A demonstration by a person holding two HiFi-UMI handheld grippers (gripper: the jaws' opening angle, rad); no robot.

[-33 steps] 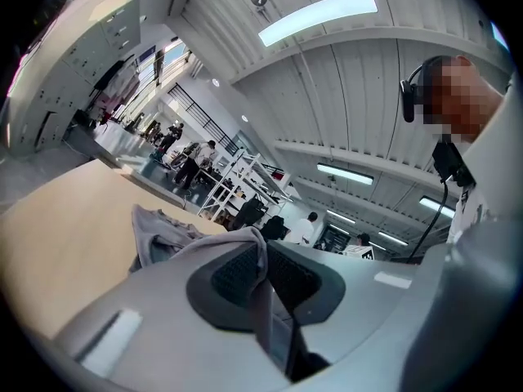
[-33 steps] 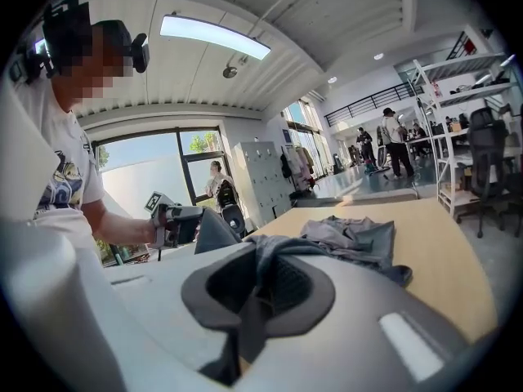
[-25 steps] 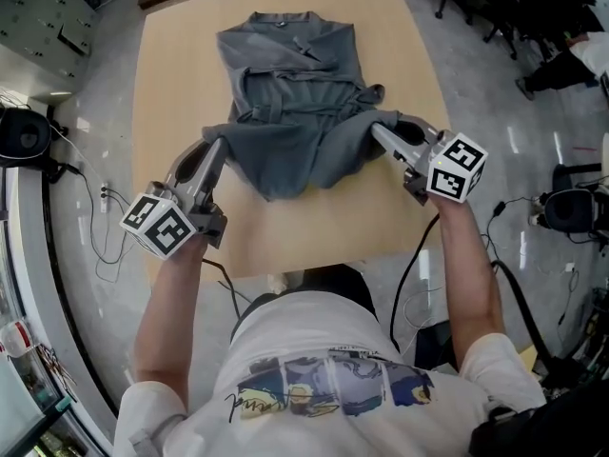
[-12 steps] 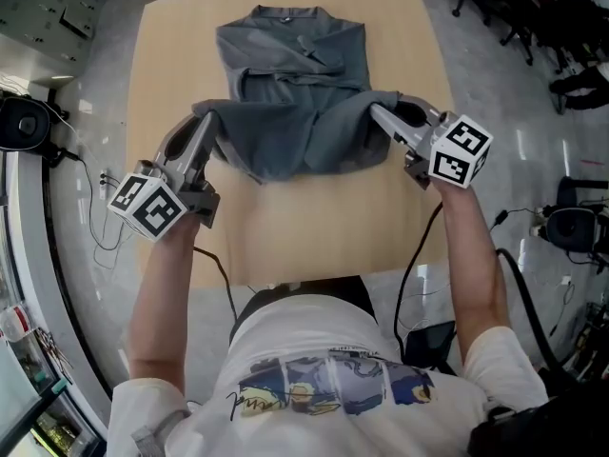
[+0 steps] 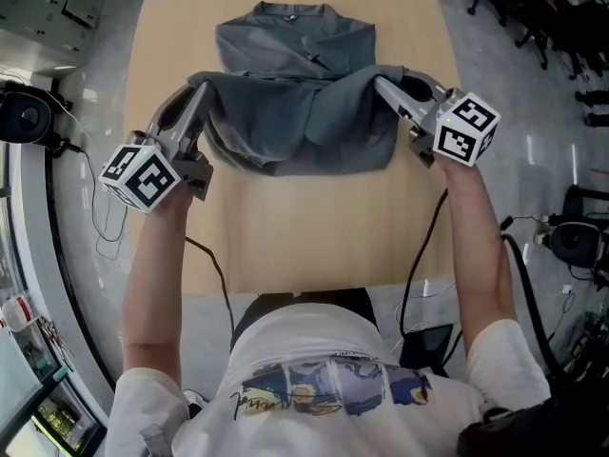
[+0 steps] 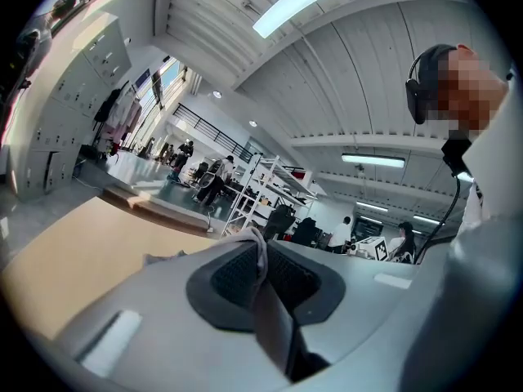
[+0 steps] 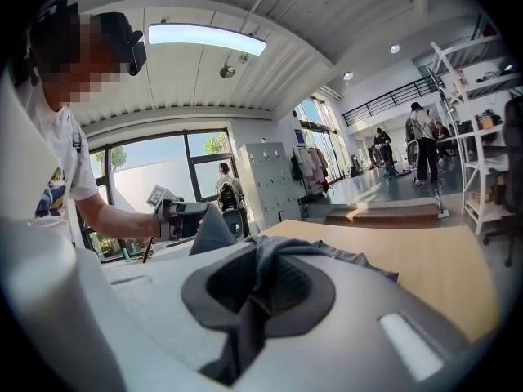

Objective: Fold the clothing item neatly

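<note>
**Both grippers clamped on the garment edge**

Left gripper: jaws pressed together, with a thin edge of the grey garment pinched between the pads. Right gripper: jaws clamped on a bunched fold of the same cloth. The garment's near part spans from one pair of jaw tips to the other. The rest lies on the wooden table beyond the jaws.

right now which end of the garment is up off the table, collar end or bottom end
The bottom end: left gripper and right gripper each pinch a corner of it, doubled back over the garment. The collar end lies flat on the table.
</note>
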